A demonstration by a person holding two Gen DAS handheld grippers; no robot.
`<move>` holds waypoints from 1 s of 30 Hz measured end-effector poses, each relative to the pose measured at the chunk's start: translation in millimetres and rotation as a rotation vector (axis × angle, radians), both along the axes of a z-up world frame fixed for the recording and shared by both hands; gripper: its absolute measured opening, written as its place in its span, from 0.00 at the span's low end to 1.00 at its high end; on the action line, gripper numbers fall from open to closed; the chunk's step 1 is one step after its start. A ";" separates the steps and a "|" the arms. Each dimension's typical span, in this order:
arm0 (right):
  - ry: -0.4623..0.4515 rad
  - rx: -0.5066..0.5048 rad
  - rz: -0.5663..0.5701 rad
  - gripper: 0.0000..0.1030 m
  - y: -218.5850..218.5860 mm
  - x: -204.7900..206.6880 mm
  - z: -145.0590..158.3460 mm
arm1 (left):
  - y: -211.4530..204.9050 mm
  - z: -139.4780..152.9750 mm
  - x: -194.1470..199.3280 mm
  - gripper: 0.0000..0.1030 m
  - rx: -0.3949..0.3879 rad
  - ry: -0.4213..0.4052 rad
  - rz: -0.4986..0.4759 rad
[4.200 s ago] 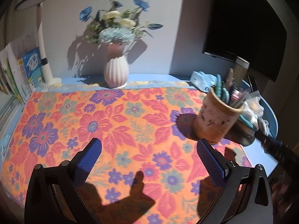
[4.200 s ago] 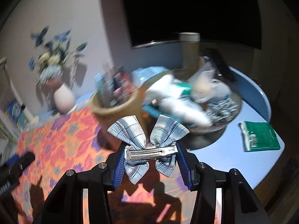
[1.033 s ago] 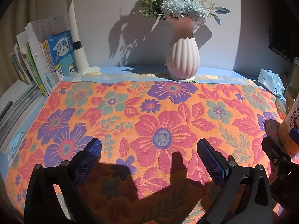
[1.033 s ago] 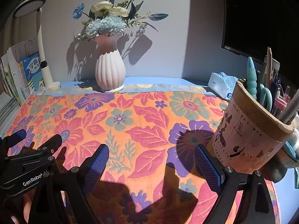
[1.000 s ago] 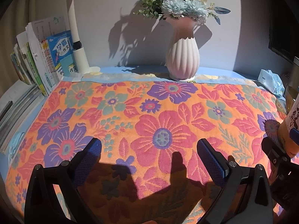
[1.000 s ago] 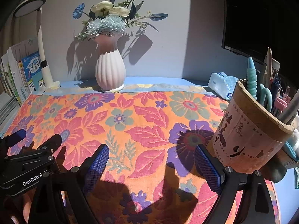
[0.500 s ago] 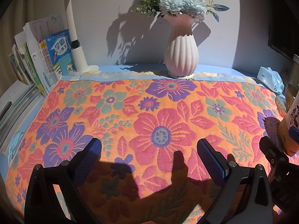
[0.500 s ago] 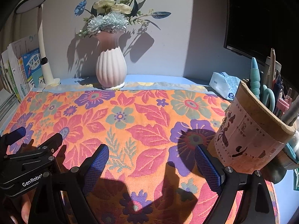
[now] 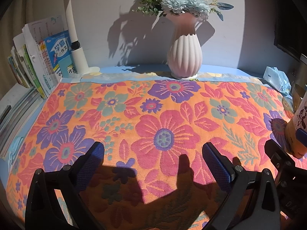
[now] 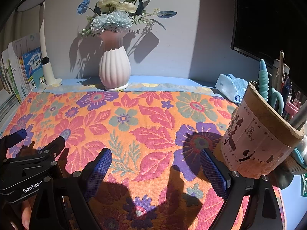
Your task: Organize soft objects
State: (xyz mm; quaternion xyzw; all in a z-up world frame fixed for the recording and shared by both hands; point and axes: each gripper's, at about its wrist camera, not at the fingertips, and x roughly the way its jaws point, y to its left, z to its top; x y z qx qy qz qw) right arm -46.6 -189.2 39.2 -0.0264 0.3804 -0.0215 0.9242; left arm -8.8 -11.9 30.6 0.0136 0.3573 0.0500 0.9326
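An orange floral cloth (image 9: 163,115) lies spread flat over the blue desk, and it fills the right wrist view too (image 10: 144,126). My left gripper (image 9: 153,153) hovers over its near part, open, with nothing between the blue pads. My right gripper (image 10: 155,159) is also open and empty, just left of the pen holder (image 10: 259,140). Each gripper shows in the other's view: the left gripper (image 10: 34,157) at the left edge, the right gripper (image 9: 278,163) at the right edge. No plaid bow clip is in view.
A ribbed pink vase (image 9: 185,57) of flowers stands at the back by the wall. Books (image 9: 48,63) and a white lamp post (image 9: 74,38) line the back left. A tissue pack (image 10: 231,87) and a dark monitor (image 10: 268,19) are at the back right.
About four seconds ago my right gripper held a plaid bow clip near a bowl; now it is open and empty over the cloth. Both views have swung left. Over the last second, barely any shift.
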 end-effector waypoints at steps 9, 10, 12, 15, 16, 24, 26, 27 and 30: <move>0.007 -0.004 0.007 0.89 -0.5 1.4 -1.0 | -0.7 0.0 0.4 0.99 0.000 0.003 0.000; 0.007 -0.004 0.007 0.89 -0.6 1.4 -1.1 | -0.8 0.1 0.3 0.99 -0.001 0.002 0.000; 0.007 -0.005 0.006 0.89 -0.3 1.3 -0.8 | -0.8 0.0 0.6 0.99 0.001 0.003 -0.001; 0.007 -0.004 0.008 0.89 -0.4 1.4 -0.6 | -1.1 -0.4 0.4 0.99 0.002 0.003 -0.002; 0.007 -0.004 0.008 0.89 -0.3 1.5 -0.7 | -1.1 -0.5 0.4 0.99 0.001 0.004 -0.002; 0.009 -0.006 0.008 0.89 0.2 1.6 -0.8 | -1.9 -1.5 0.8 0.99 0.001 0.011 -0.014; 0.009 -0.006 0.008 0.89 0.3 1.6 -0.8 | -2.4 -2.3 1.4 0.99 0.001 0.016 -0.019; 0.009 -0.006 0.008 0.89 0.3 1.6 -0.8 | -2.3 -2.5 2.0 0.99 0.002 0.018 -0.020; 0.010 -0.006 0.010 0.89 -0.4 2.3 -1.6 | -1.8 -2.6 2.4 0.99 0.000 0.021 -0.021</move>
